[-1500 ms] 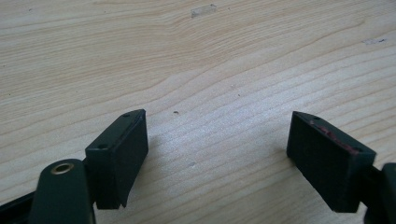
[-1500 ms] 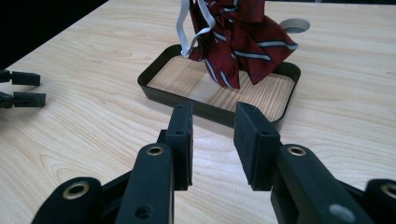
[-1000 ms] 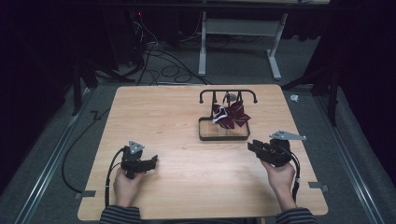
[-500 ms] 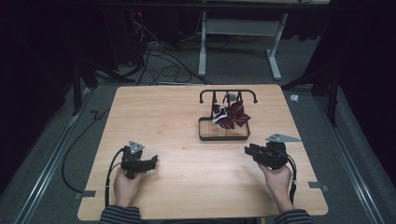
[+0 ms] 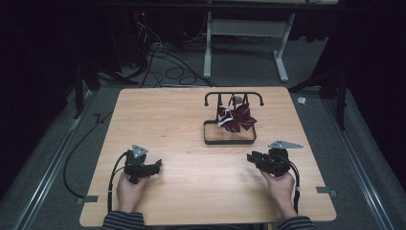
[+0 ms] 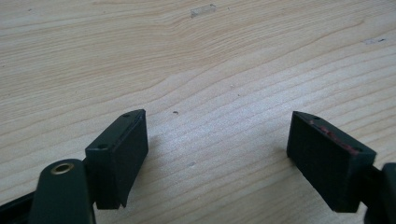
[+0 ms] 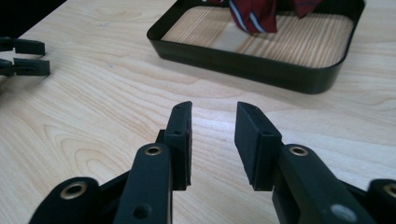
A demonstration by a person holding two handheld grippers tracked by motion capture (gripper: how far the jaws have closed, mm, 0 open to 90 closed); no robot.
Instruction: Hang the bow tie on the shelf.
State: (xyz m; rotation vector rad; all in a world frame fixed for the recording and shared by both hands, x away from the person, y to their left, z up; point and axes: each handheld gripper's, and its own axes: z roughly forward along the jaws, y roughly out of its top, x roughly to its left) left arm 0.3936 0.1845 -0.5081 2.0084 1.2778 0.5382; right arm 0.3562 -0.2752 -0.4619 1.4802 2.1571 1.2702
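Table (image 5: 182, 120): light wood, one piece. Tray (image 5: 230, 140): black, rear right of centre, handle rack behind. Cloth (image 5: 237, 118): dark red, striped, hung from rack over tray. Left gripper (image 5: 155, 166): near left edge, held low over bare wood, jaws spread wide, empty. Right gripper (image 5: 252, 157): near right, just before tray, jaws part open with narrow gap, empty.

Striped dark-red tie (image 5: 237, 119) draped over black tray-stand (image 5: 210, 138)
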